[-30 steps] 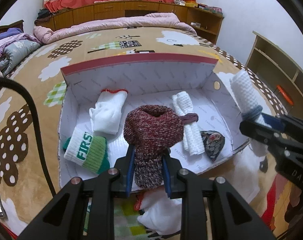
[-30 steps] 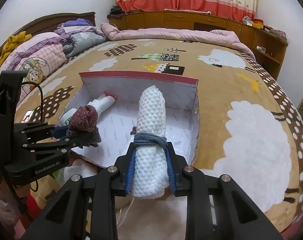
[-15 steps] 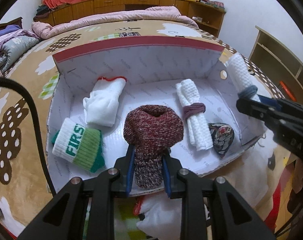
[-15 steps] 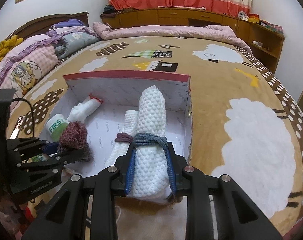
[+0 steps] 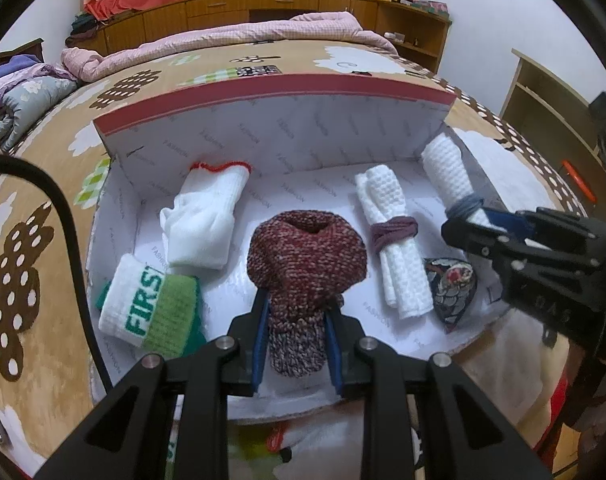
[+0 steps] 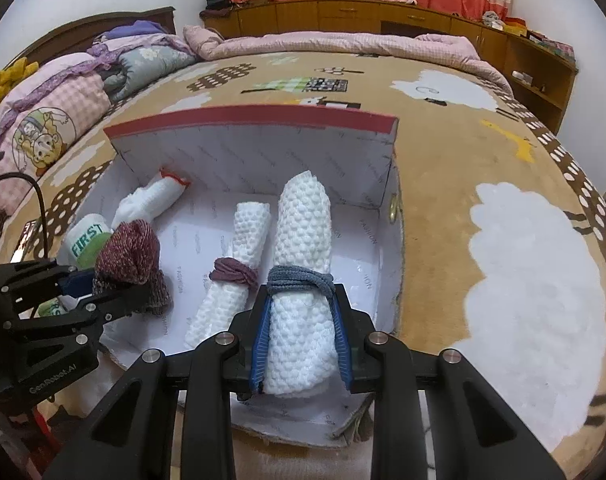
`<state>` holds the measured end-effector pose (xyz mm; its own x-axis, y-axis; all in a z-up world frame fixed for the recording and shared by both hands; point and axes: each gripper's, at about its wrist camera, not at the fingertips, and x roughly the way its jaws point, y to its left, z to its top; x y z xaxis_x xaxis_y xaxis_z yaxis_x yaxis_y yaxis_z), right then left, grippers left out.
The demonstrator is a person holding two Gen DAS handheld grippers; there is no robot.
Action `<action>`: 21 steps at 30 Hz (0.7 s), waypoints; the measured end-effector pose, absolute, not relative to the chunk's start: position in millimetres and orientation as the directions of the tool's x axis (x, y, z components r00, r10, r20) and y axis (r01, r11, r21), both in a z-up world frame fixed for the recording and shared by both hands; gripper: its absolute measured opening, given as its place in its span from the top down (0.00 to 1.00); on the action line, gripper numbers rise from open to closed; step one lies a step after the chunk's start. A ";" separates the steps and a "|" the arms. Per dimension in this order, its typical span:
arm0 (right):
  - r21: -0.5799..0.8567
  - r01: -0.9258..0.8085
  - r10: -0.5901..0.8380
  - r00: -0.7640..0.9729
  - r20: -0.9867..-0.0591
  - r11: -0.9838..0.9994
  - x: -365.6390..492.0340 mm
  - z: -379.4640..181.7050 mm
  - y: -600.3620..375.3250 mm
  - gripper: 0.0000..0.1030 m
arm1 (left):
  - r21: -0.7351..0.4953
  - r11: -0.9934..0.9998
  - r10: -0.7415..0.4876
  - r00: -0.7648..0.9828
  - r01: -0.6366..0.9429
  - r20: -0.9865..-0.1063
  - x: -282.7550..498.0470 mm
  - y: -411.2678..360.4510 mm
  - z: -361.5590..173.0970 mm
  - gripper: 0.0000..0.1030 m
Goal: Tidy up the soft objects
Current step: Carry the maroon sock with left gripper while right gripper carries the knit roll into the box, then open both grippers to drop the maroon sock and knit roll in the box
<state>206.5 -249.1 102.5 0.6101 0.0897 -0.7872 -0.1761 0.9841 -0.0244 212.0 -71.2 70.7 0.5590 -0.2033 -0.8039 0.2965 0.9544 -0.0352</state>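
Jaws clamped on sock [image 5: 303, 256], towel [image 6: 301, 276].

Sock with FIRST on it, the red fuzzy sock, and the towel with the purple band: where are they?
Sock with FIRST on it [image 5: 139, 308]: left wrist view, on its white lettered cuff.
Red fuzzy sock [image 5: 305, 258]: left wrist view, on its knitted body.
Towel with the purple band [image 6: 231, 280]: right wrist view, on the band.

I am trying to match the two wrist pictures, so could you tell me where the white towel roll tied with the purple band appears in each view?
Left wrist: the white towel roll with the purple band lies right of centre on the box floor, beyond the left gripper.
Right wrist: it lies just left of centre, beside the roll held in the right gripper.
Shared landmark: the box's red top edge.
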 end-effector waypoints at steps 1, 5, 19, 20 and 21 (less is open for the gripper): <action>-0.023 -0.176 0.089 0.606 -0.790 0.984 207.3 100.9 -249.5 0.72 | -0.035 0.955 -0.202 0.558 0.295 -0.805 213.3 -71.6 70.2 0.75; -0.024 -0.172 0.086 0.599 -0.796 0.985 210.5 96.7 -250.2 0.72 | -0.032 0.956 -0.196 0.554 0.291 -0.809 216.3 -72.7 67.6 0.73; -0.051 -0.171 0.063 0.601 -0.797 0.984 210.0 92.6 -246.0 0.72 | -0.038 0.961 -0.189 0.556 0.272 -0.809 217.2 -69.6 66.4 0.55; -0.048 -0.171 0.066 0.602 -0.796 0.984 209.9 92.9 -246.0 0.72 | -0.038 0.961 -0.189 0.553 0.273 -0.812 217.1 -69.8 66.5 0.52; -0.048 -0.169 0.065 0.604 -0.795 0.985 209.6 93.0 -246.2 0.71 | -0.039 0.960 -0.190 0.547 0.276 -0.815 216.8 -70.4 66.1 0.49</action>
